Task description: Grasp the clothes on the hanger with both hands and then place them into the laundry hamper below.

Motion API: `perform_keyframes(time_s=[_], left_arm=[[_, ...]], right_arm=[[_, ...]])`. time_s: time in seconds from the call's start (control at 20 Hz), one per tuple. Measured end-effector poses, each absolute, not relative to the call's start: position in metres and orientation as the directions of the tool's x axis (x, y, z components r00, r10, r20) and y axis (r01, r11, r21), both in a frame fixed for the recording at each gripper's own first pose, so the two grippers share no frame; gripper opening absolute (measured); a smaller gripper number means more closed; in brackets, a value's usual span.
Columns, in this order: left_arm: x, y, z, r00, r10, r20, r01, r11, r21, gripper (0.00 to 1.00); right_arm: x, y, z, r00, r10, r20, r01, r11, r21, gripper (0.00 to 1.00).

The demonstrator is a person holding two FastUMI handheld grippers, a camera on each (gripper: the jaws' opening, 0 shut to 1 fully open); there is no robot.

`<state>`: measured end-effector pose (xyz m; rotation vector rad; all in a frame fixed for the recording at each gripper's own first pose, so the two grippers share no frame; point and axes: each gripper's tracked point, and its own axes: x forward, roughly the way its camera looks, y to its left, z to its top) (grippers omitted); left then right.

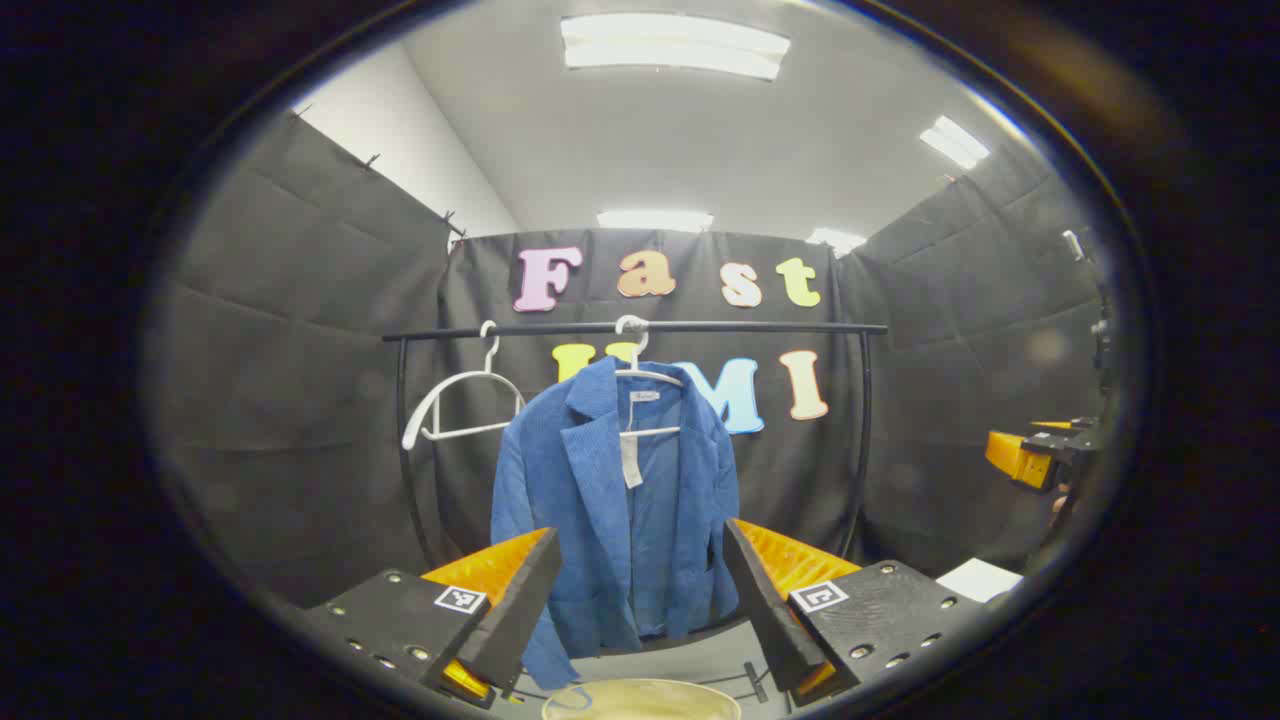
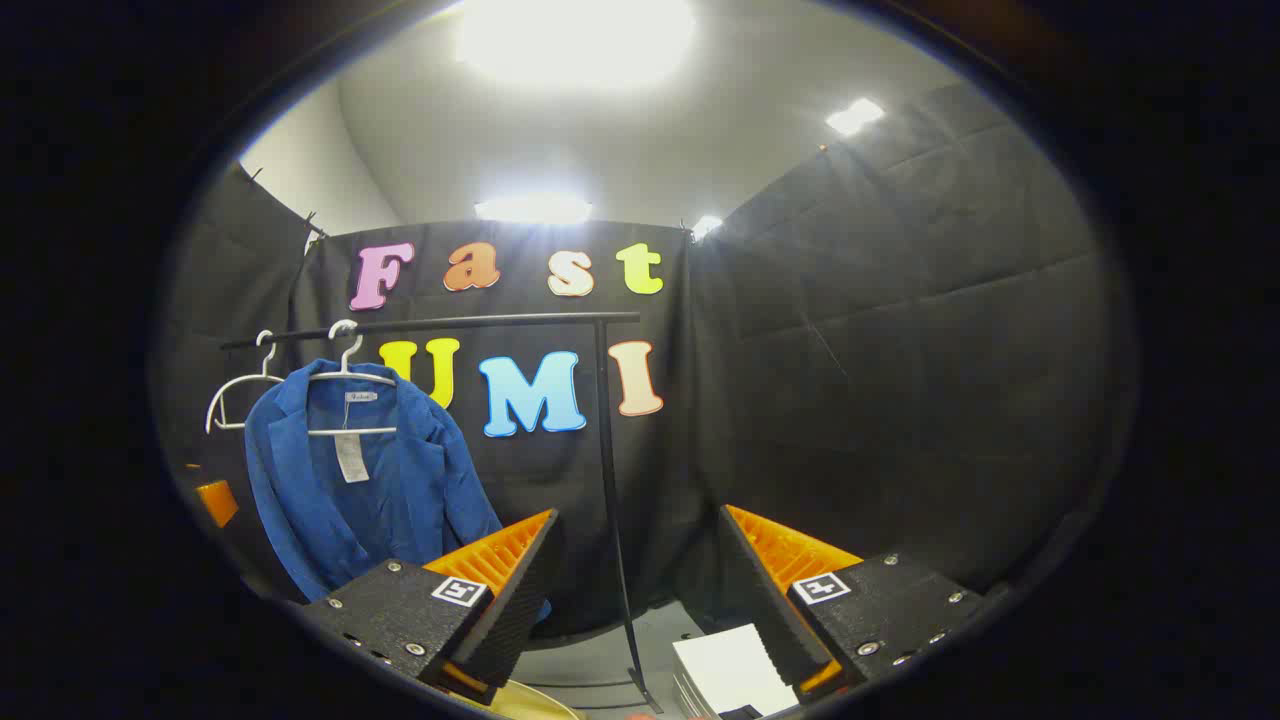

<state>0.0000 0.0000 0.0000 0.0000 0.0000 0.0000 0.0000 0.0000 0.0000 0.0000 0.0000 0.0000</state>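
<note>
Left hand-held gripper [image 1: 640, 600] spread apart short of blue jacket [image 1: 620, 500], right hand-held gripper [image 2: 635, 590] likewise spread, hamper rim [image 1: 640, 700] below.

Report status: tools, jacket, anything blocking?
Both tools open, empty. Jacket on its hanger on the rail. Nothing between left tool and jacket.

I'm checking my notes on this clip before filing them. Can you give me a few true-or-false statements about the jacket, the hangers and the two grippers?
1. The blue jacket hangs on a white hanger on the rail. True.
2. A second hanger beside it carries a shirt. False: it is bare.
3. The left hand-held gripper is shut on the jacket. False: its jaws stand open, short of the jacket.
4. The right hand-held gripper is open and holds nothing. True.
5. The jacket lies in the hamper. False: it hangs above it.
</note>
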Motion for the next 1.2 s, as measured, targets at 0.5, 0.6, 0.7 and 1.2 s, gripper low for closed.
perform_keyframes(time_s=[0.5, 0.6, 0.7, 1.2], left_arm=[[-0.009, 0.020, -0.019, 0.998, 0.036, -0.054, -0.040, 0.996, -0.083, 0.93], [-0.006, 0.026, -0.023, 0.997, 0.049, -0.058, -0.054, 0.995, -0.088, 0.93], [-0.002, 0.030, -0.030, 0.994, 0.067, -0.087, -0.077, 0.990, -0.119, 0.93], [-0.034, 0.073, -0.039, 0.979, 0.168, -0.112, -0.184, 0.972, -0.147, 0.93]], right_arm=[[-0.016, 0.028, -0.003, 0.995, 0.101, -0.024, -0.102, 0.993, -0.059, 0.95], [-0.015, 0.035, -0.005, 0.993, 0.116, -0.032, -0.118, 0.991, -0.070, 0.95], [-0.016, 0.045, -0.005, 0.989, 0.138, -0.043, -0.141, 0.988, -0.065, 0.95], [0.005, 0.127, 0.010, 0.947, 0.311, -0.086, -0.318, 0.944, -0.092, 0.95]])
